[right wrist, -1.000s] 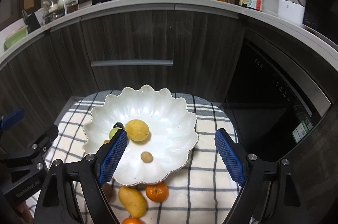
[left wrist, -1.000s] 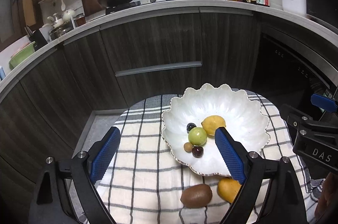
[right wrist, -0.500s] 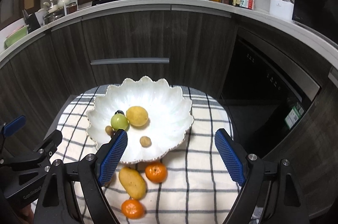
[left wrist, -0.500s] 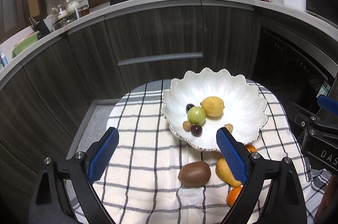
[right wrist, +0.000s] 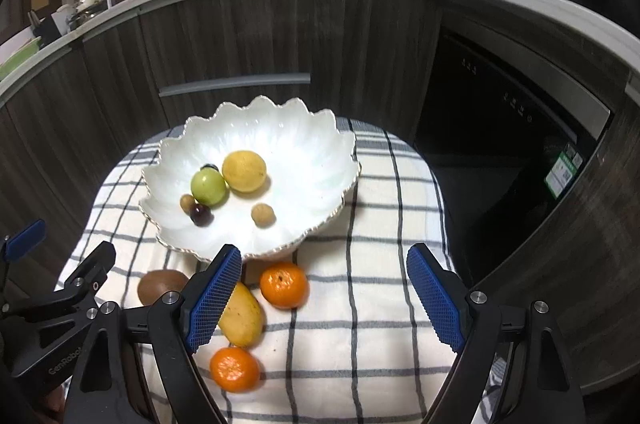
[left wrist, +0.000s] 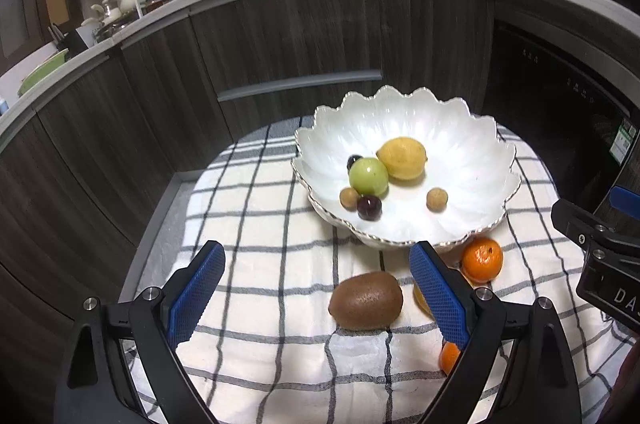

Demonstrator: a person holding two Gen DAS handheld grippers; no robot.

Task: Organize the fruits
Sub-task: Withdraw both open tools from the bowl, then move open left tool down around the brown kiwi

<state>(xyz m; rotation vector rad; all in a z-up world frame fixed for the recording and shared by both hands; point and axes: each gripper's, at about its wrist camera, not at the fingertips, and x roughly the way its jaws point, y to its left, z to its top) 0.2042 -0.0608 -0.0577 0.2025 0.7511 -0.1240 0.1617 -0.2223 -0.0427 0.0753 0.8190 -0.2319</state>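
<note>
A: Kitchen cabinets behind; checked cloth (left wrist: 280, 264) covers the small bench. Left wrist view: left claw (left wrist: 316, 288) gapes wide, holds nothing, hovers over the cloth. Kiwi (left wrist: 366, 300) lies between its fingers' line, near the right finger. White scalloped bowl (left wrist: 472, 151) beyond holds a lemon (left wrist: 402, 158), a green fruit (left wrist: 368, 175), small ones.

B: Right wrist view?

A: Right claw (right wrist: 324, 292) also wide apart, empty. Mango (right wrist: 242, 316) just beside its left finger; two tangerines, one near the bowl (right wrist: 284, 284), one nearer the camera (right wrist: 234, 368), on the cloth.

B: Step?

A: Judged: between picks, four fruits left outside. Next move calls for lowering one claw astride a loose fruit, closing gently, lifting over the rim.
</note>
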